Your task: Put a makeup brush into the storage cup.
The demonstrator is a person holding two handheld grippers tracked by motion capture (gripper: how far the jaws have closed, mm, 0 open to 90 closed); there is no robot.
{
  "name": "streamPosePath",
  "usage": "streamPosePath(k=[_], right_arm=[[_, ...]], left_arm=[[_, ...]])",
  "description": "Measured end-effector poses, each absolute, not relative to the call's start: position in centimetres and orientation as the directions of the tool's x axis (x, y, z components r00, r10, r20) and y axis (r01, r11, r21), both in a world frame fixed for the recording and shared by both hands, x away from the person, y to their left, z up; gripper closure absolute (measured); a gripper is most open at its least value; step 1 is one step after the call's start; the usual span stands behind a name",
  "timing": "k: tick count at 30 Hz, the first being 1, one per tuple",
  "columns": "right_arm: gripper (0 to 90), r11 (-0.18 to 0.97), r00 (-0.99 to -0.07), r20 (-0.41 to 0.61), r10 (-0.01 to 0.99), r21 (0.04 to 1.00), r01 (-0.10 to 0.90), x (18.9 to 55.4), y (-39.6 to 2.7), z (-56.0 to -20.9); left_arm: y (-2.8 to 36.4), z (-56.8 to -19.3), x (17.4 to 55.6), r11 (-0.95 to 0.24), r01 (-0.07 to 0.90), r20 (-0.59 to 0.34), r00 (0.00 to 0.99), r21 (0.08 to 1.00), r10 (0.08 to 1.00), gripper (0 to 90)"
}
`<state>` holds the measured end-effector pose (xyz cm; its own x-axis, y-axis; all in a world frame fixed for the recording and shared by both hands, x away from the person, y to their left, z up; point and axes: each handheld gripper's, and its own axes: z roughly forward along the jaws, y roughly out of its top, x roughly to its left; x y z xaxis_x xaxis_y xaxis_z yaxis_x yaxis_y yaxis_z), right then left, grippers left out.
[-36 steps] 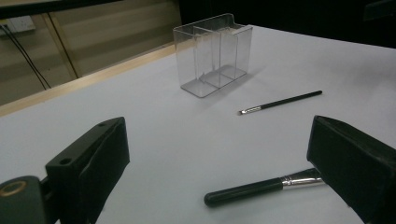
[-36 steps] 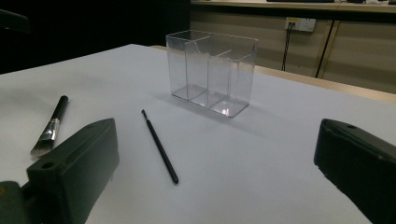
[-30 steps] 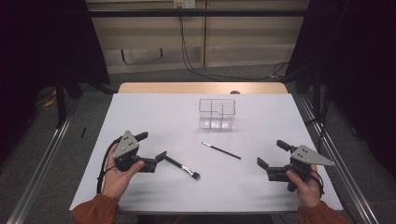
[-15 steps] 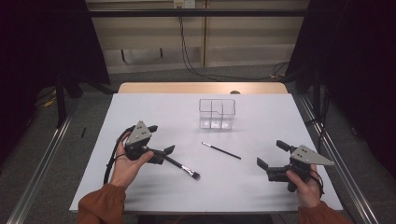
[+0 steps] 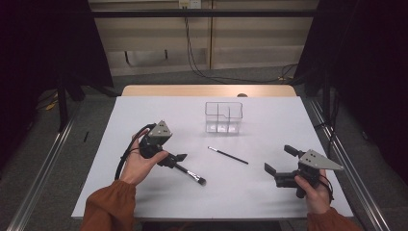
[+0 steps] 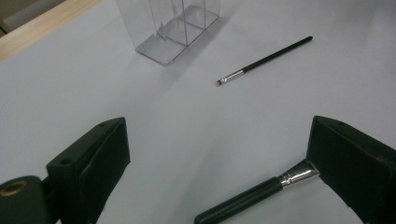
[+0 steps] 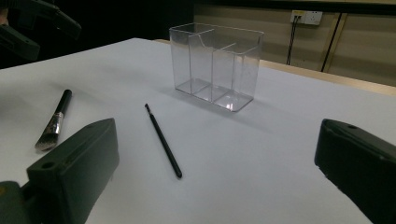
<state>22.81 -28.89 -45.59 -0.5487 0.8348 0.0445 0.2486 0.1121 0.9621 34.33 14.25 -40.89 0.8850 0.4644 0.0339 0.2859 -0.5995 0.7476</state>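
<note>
right gripper (image 7: 219, 172) has its two black jaws wide apart at the bottom corners, nothing between them but white table (image 7: 280, 154). a thin black liner brush (image 7: 162, 140) lies flat just ahead, slightly angled. off to the left there's a fatter black-handled brush with a silver ferrule (image 7: 53, 123). further back a clear plastic organizer box with compartments (image 7: 215, 65) stands upright. the other black gripper (image 7: 32, 25) sits at the top left corner.

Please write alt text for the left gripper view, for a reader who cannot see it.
An open claw frames a thick brush lying on the white table, its handle between the jaws. Beyond it lie a thin brush and a clear organizer.
</note>
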Motion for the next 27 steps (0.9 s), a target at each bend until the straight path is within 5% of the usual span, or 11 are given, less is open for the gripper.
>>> streamPosePath(k=[19, 27], right_arm=[[0.0, 0.123, -0.560, 0.040, 0.827, 0.960, 0.250, 22.8, -28.9, -45.6], [0.0, 0.123, -0.562, 0.045, 0.826, 0.958, 0.258, 22.9, -28.9, -45.7]], left_arm=[[11.3, -42.1, 35.5, -0.867, 0.229, 0.012, 0.965, 0.442, 0.260, 5.3], [11.3, -43.3, 36.1, -0.894, 0.242, -0.033, 0.968, 0.376, 0.249, 6.7]])
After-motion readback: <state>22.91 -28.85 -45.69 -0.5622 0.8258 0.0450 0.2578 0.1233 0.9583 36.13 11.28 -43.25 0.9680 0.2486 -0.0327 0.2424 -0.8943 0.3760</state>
